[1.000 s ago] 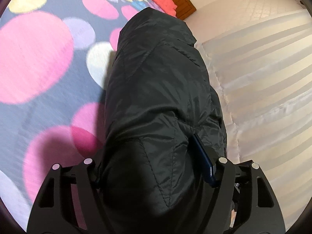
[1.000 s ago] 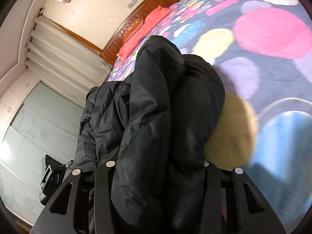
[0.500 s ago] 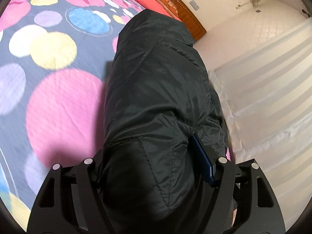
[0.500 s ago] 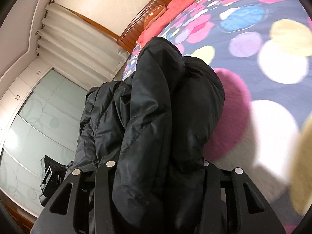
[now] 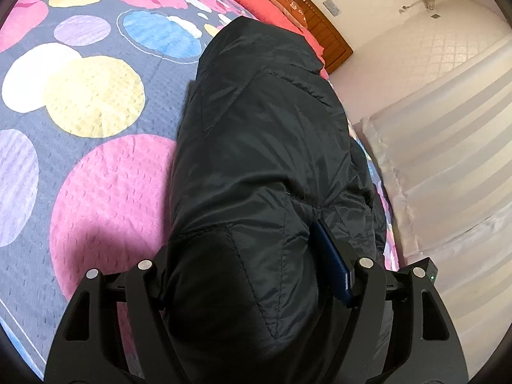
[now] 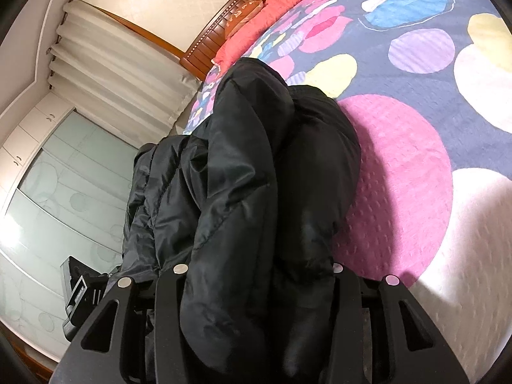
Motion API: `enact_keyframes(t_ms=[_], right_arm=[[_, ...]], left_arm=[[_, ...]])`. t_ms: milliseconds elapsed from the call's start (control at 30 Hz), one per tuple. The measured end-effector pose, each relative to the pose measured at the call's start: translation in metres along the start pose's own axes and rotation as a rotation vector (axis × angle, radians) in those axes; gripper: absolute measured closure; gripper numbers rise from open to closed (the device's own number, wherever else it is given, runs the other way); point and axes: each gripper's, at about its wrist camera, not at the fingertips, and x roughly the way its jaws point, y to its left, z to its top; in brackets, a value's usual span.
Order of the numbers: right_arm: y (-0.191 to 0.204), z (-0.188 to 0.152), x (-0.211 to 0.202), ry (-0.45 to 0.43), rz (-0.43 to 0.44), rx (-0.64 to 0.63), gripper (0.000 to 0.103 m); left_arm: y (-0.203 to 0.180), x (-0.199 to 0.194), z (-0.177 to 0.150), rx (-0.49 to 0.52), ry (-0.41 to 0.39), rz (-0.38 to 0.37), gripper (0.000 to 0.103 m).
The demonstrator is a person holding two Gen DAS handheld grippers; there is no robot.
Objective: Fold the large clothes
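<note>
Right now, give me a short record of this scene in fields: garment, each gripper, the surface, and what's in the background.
garment: black puffer jacket, bunched, held up over the bed
left gripper: left gripper shut on the jacket
right gripper: right gripper shut on the jacket
surface: bedspread, grey with big coloured circles
head of bed: red pillow against wooden headboard
background: white curtains, glass wardrobe doors

One black puffer jacket (image 5: pixel 262 166), bunched into two bulging folds in the right wrist view; two grippers, left (image 5: pixel 252 275) and right (image 6: pixel 256 275); one spotted bedspread (image 5: pixel 96 102); one wooden headboard (image 6: pixel 224 25) (red pillows (image 6: pixel 275 3) too bunched to count)
</note>
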Motion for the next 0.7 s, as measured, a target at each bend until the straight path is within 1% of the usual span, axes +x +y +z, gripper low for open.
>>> enact_keyframes(t_ms=[100,200,267,333,400,467,533,633,700], right_arm=[[0.004,0.002,0.000,0.006,-0.009,0.002,0.055],[0.004,0.003,-0.003,0.012,-0.029,0.004,0.047],[0.006,0.012,0.005,0.015,-0.051,0.006,0.037],[0.006,0.010,-0.001,0.024,-0.058,0.002,0.034],[0.006,0.007,-0.010,0.035,-0.057,0.006,0.032],[0.005,0.002,-0.021,0.042,-0.050,0.009,0.027],[0.004,-0.005,-0.031,0.050,-0.050,0.002,0.023],[0.000,-0.018,-0.040,0.077,-0.063,-0.004,0.022],[-0.006,-0.026,-0.038,0.099,-0.034,0.036,0.021]], left_arm=[[-0.002,-0.002,-0.002,0.001,0.001,0.002,0.030],[-0.001,-0.003,-0.003,-0.004,0.004,-0.007,0.028],[0.000,-0.005,-0.001,-0.004,0.001,-0.003,0.023],[0.001,-0.011,0.002,0.007,-0.006,-0.002,0.017],[0.005,-0.023,-0.003,0.018,-0.020,-0.018,0.012],[0.011,-0.040,-0.013,0.016,-0.044,-0.034,0.011],[0.020,-0.048,-0.023,-0.005,-0.044,-0.051,0.008],[0.034,-0.048,-0.036,-0.058,-0.022,-0.089,0.006],[0.040,-0.047,-0.040,-0.099,-0.021,-0.110,0.005]])
